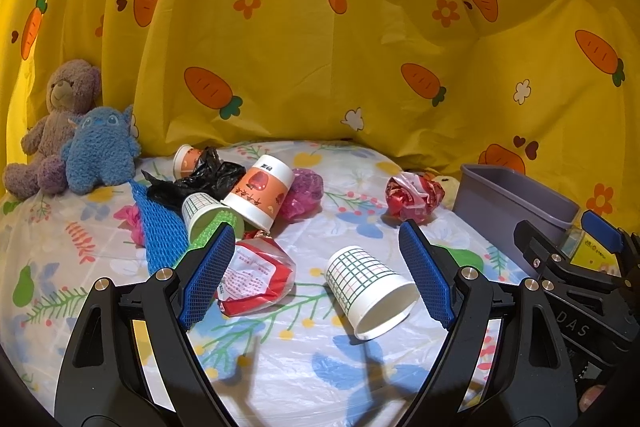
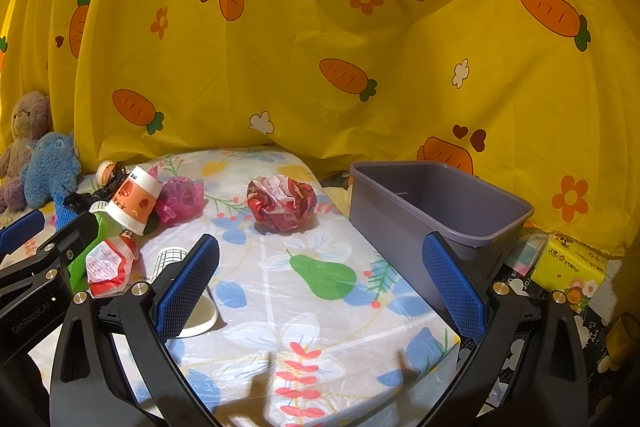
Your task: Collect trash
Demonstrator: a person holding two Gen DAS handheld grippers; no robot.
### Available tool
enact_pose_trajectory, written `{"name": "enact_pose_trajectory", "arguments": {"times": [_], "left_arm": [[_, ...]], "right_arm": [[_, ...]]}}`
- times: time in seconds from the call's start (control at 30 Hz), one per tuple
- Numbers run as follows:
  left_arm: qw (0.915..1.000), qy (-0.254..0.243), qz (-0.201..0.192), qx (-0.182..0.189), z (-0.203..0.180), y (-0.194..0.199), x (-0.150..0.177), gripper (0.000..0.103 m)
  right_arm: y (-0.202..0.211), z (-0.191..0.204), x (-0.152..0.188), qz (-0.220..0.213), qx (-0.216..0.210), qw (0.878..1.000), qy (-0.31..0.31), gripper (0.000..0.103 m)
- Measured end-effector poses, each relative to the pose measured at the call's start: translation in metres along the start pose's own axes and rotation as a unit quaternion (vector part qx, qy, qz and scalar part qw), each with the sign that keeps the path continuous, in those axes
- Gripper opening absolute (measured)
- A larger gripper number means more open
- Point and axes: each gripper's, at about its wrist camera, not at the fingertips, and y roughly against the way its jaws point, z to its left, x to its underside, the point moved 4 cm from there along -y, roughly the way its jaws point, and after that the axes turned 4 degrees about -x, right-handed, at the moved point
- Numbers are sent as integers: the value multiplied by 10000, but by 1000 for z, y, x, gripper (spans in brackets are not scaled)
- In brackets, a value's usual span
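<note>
Only the right wrist view showed the grey bin's (image 2: 420, 203) inside and the yellow tissue pack (image 2: 570, 263). The checked paper cup (image 1: 368, 291) lay tipped over, mouth open. Both the left gripper (image 1: 316, 275) and the right gripper (image 2: 320, 283) had their jaws spread, holding nothing.

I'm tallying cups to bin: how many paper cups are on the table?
4: grid-print paper cup lying nearest; second grid cup in the pile; large orange-banded cup beside it; small orange cup behind. Others may be hidden.

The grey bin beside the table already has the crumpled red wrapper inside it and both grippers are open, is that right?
Not quite. The grey bin is empty in the right wrist view; the crumpled red wrapper lies on the table, left of the bin. The rest holds: the left gripper and the right gripper are both open.
</note>
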Motion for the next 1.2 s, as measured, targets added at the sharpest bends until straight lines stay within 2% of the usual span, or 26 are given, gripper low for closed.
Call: {"name": "enact_pose_trajectory", "arguments": {"times": [0.3, 0.57, 0.93, 1.0, 1.03, 1.07, 1.2], "left_arm": [[9999, 88, -9, 122, 1, -1, 3, 83], [9997, 161, -89, 176, 11, 1, 7, 83], [9988, 281, -389, -86, 49, 16, 18, 83], [9985, 318, -418, -129, 57, 19, 21, 83], [9985, 346, -418, -113, 61, 19, 23, 83], [9984, 370, -411, -114, 64, 19, 25, 83], [9988, 382, -253, -198, 73, 12, 34, 83]], "right_arm": [[-3, -2, 3, -10, -65, 10000, 10, 98], [-7, 6, 10, 3, -355, 9994, 46, 94], [-19, 28, 29, 122, -839, 9958, 349, 90], [-27, 33, 36, 260, -937, 9944, 408, 85], [-31, 35, 40, 362, -989, 9934, 444, 76], [-35, 38, 44, 446, -1023, 9926, 478, 71], [-48, 50, 54, 689, -1169, 9887, 634, 63]]}}
